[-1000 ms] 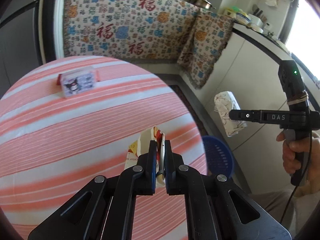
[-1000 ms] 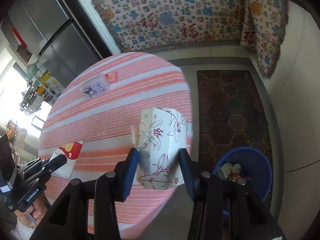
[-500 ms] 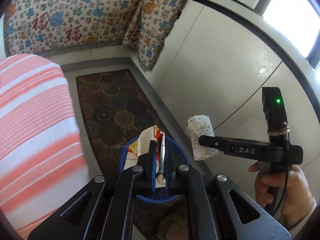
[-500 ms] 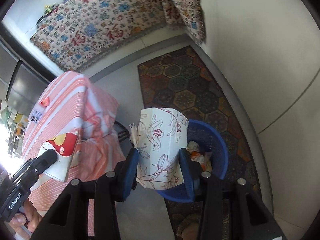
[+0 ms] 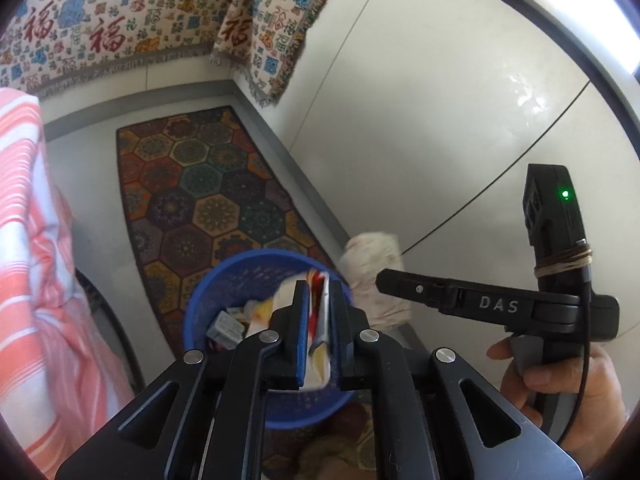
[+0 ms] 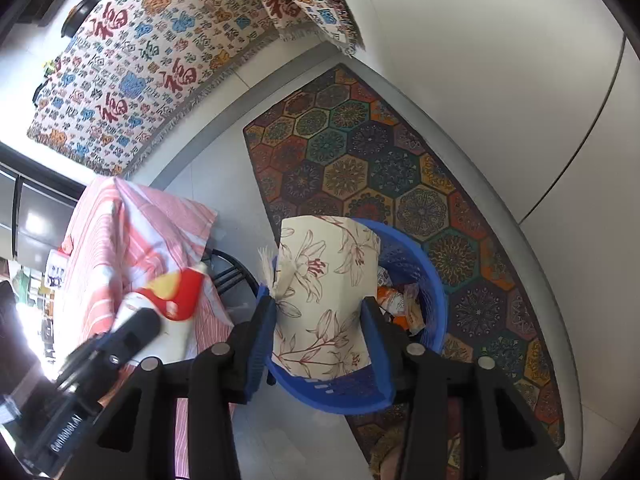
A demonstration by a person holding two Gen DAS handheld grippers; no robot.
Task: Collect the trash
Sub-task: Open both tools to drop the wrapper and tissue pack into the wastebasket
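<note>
Both grippers have moved away from the striped table since the earlier frames and now hang above the blue basket (image 5: 208, 300) on the floor, which sits in the lower centre of each view, partly on the patterned rug (image 5: 192, 184). In the left wrist view, the left gripper (image 5: 318, 312) has the flat red and yellow wrapper (image 5: 320, 320) between its pads, directly over the basket opening; its jaws have just been opening a little, and the wrapper looks loose and blurred between them. In the right wrist view, the right gripper (image 6: 320, 320) has the floral paper pack (image 6: 324, 280) between its blue pads, over the left part of the basket; its jaws have also just been opening slightly, and a narrow gap shows beside the right pad. Other trash (image 6: 400, 300) already lies inside the basket. At the lower right of the left view, a hand (image 5: 560, 380) holds the right gripper's handle.
</note>
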